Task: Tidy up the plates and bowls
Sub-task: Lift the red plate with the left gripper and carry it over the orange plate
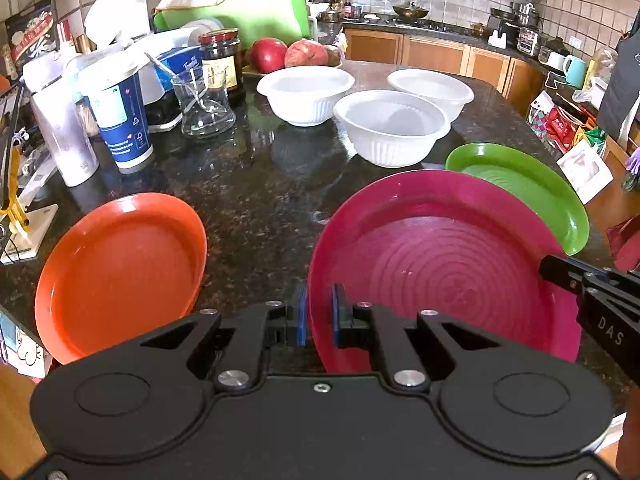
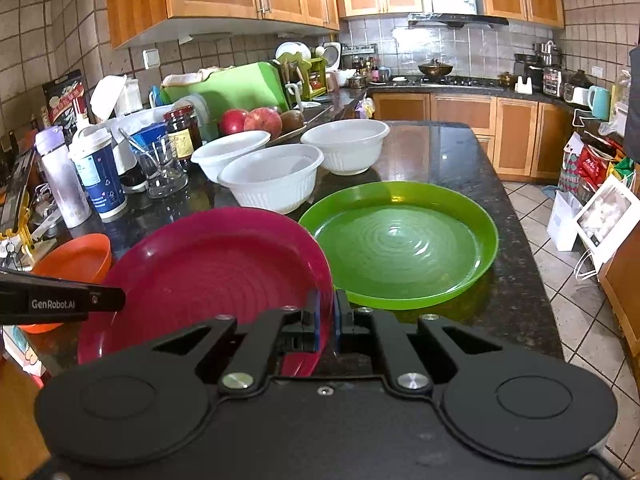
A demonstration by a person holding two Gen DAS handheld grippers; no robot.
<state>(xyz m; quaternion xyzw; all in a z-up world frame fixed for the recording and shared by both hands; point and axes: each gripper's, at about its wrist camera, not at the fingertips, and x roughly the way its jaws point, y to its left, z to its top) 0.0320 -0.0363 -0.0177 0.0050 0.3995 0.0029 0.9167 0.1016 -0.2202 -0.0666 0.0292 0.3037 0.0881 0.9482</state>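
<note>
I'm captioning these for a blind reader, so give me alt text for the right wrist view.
The right gripper pinches the near rim of a round magenta plastic plate, whose left edge the left gripper meets. Behind on the dark granite counter lie a round green plastic plate and three white ribbed bowls.

White letters "GenRobot.AI" stand on the black arm of the left tool (image 2: 64, 304), "DAS" stands on the side of the right tool (image 1: 610, 330), and print on the blue paper cup (image 1: 124, 120) is too small to read.
</note>
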